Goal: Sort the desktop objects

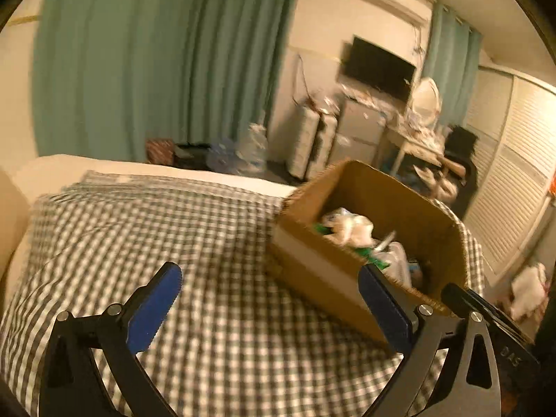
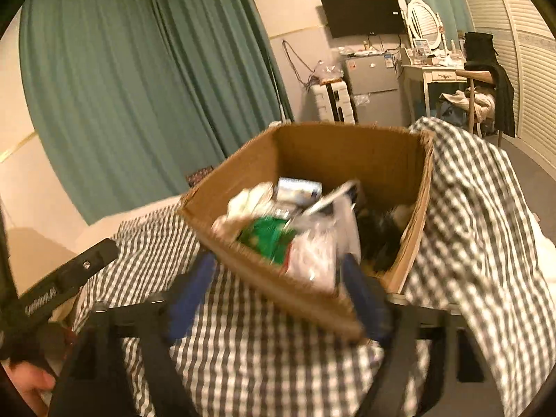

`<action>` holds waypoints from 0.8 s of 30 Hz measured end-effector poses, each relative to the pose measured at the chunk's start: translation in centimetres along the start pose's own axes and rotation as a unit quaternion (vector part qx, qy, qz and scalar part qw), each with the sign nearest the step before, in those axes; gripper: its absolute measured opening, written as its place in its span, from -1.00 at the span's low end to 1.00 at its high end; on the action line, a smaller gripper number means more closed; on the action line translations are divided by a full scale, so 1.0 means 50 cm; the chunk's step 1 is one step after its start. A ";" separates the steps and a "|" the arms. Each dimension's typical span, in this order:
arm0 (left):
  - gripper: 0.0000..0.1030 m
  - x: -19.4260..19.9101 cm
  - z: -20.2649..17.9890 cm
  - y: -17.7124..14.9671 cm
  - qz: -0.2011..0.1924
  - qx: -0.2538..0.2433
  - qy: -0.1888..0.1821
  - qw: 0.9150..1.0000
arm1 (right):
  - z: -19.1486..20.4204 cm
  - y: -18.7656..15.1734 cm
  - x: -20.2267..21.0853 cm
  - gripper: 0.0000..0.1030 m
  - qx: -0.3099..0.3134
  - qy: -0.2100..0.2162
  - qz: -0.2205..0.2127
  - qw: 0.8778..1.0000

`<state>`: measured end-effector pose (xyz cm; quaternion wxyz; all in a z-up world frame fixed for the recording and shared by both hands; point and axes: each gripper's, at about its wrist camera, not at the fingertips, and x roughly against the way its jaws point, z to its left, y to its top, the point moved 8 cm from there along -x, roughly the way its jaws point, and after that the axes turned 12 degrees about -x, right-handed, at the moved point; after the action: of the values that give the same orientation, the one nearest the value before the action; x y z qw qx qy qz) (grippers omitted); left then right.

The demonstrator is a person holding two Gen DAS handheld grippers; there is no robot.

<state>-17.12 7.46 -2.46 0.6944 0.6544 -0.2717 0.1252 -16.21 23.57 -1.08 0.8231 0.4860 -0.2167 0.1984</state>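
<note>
A brown cardboard box (image 1: 312,271) stands on the checked bedspread (image 1: 173,229), right of centre in the left wrist view. It holds a green packet (image 2: 267,239), white plastic bags (image 2: 312,253), a small white carton (image 2: 299,187) and dark items at the right. My left gripper (image 1: 269,274) is open just before the box's near-left wall, its right finger (image 1: 382,302) over the box's near corner. My right gripper (image 2: 278,267) is open and blurred, its blue fingers (image 2: 194,288) either side of the box's near rim. Neither holds anything.
The left gripper's black body (image 2: 62,285) and a hand (image 2: 27,382) show at the lower left. The bedspread bunches up high (image 2: 479,208) right of the box. Beyond the bed are green curtains (image 2: 121,87), a fridge (image 2: 375,87), a dressing table (image 2: 434,76) and a chair.
</note>
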 end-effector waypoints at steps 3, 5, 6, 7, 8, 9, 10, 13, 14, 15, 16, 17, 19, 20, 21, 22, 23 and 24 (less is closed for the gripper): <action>1.00 -0.003 0.000 -0.051 0.023 -0.019 0.005 1.000 | 0.011 -0.025 0.008 0.88 0.003 -0.023 -0.007 1.000; 1.00 -0.013 -0.012 -0.081 0.052 -0.037 0.005 0.998 | 0.019 -0.035 0.008 0.92 0.019 -0.031 -0.001 0.999; 1.00 -0.015 -0.009 -0.087 0.055 -0.040 0.012 0.998 | 0.021 -0.037 0.009 0.95 0.029 -0.034 -0.004 0.999; 1.00 -0.016 -0.008 -0.091 0.057 -0.039 0.022 0.997 | 0.021 -0.038 0.006 0.99 0.038 -0.038 -0.005 0.999; 1.00 -0.013 -0.005 -0.096 0.058 -0.036 0.028 0.997 | 0.023 -0.037 0.007 0.99 0.043 -0.041 -0.006 0.998; 1.00 -0.012 -0.002 -0.096 0.058 -0.033 0.033 0.997 | 0.021 -0.038 0.004 0.99 0.047 -0.044 -0.007 0.998; 1.00 -0.012 0.002 -0.093 0.056 -0.032 0.040 0.997 | 0.018 -0.039 -0.001 0.99 0.050 -0.046 -0.005 0.998; 1.00 -0.009 0.005 -0.079 0.047 -0.030 0.056 0.997 | 0.014 -0.044 -0.012 0.99 0.055 -0.053 0.002 0.997; 1.00 -0.006 0.005 -0.075 0.041 -0.030 0.060 0.997 | 0.014 -0.045 -0.016 0.99 0.057 -0.056 0.003 0.997; 1.00 -0.002 0.007 -0.072 0.037 -0.032 0.062 0.997 | 0.011 -0.046 -0.019 0.99 0.060 -0.058 0.004 0.996; 1.00 -0.004 0.007 -0.070 0.035 -0.036 0.066 0.997 | 0.011 -0.046 -0.020 0.99 0.063 -0.060 0.004 0.996; 1.00 -0.005 0.008 -0.068 0.035 -0.040 0.070 0.996 | 0.014 -0.047 -0.019 0.99 0.065 -0.061 0.003 0.996; 1.00 -0.008 0.007 -0.067 0.035 -0.045 0.074 0.996 | 0.016 -0.047 -0.019 0.99 0.068 -0.061 0.004 0.996; 1.00 -0.009 0.005 -0.065 0.036 -0.047 0.072 0.996 | 0.016 -0.048 -0.019 0.99 0.068 -0.060 0.004 0.996; 1.00 -0.010 0.003 -0.064 0.036 -0.048 0.072 0.996 | 0.017 -0.049 -0.018 0.99 0.068 -0.061 0.004 0.996; 1.00 -0.011 0.000 -0.063 0.036 -0.051 0.072 0.996 | 0.017 -0.049 -0.018 0.99 0.069 -0.063 0.004 0.996; 1.00 -0.011 0.000 -0.062 0.035 -0.053 0.071 0.995 | 0.017 -0.050 -0.018 0.99 0.070 -0.063 0.005 0.995; 1.00 -0.011 -0.002 -0.061 0.035 -0.057 0.070 0.995 | 0.018 -0.051 -0.018 0.99 0.071 -0.064 0.006 0.995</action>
<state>-15.92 7.31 -5.32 0.7431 0.5934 -0.2518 0.1797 -15.75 21.53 -2.99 0.7696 0.5536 -0.2572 0.1872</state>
